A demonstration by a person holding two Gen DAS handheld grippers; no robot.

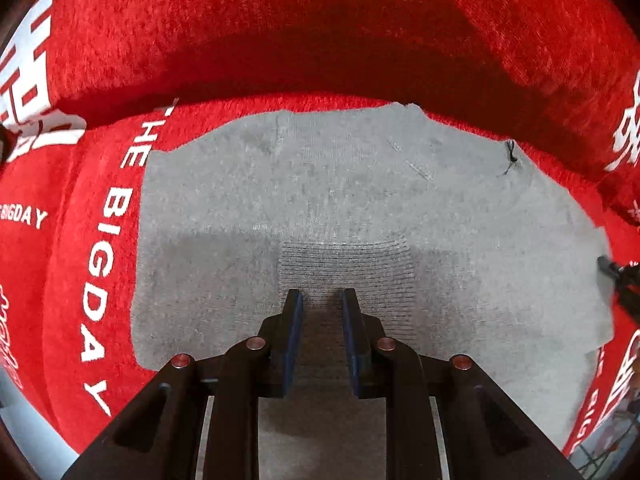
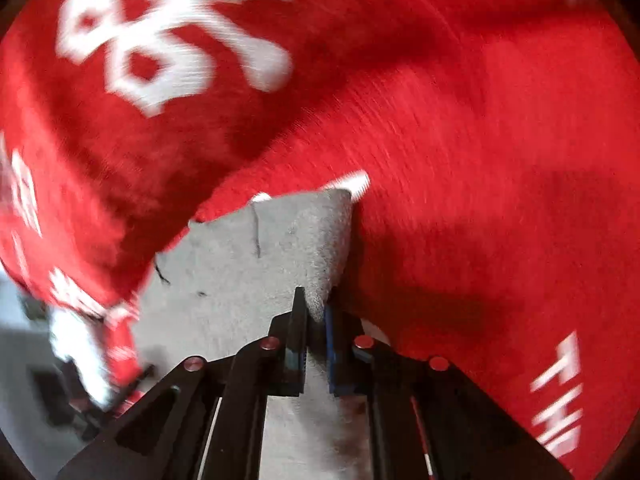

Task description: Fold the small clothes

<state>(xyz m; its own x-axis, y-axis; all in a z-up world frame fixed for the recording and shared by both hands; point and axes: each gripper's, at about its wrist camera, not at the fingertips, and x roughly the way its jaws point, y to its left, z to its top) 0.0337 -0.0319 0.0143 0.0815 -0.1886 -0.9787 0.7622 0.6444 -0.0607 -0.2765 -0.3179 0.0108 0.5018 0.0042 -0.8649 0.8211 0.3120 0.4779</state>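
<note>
A grey knit garment point(image 1: 340, 196) lies flat on a red plush cover. Its ribbed band point(image 1: 346, 264) lies just ahead of my left gripper point(image 1: 322, 294), which is open, with the jaws a little apart over the fabric and nothing between them. In the right wrist view the same grey garment point(image 2: 240, 272) shows, and my right gripper point(image 2: 316, 304) is shut on its raised edge point(image 2: 324, 280), which stands up between the pads. The right view is blurred by motion.
The red plush cover point(image 1: 320, 20) with white lettering "THE BIGDAY" point(image 1: 104, 248) surrounds the garment and rises as a cushion behind it. A dark object point(image 1: 624, 280) sits at the garment's right edge. Pale floor and dark shapes point(image 2: 40, 360) show at lower left.
</note>
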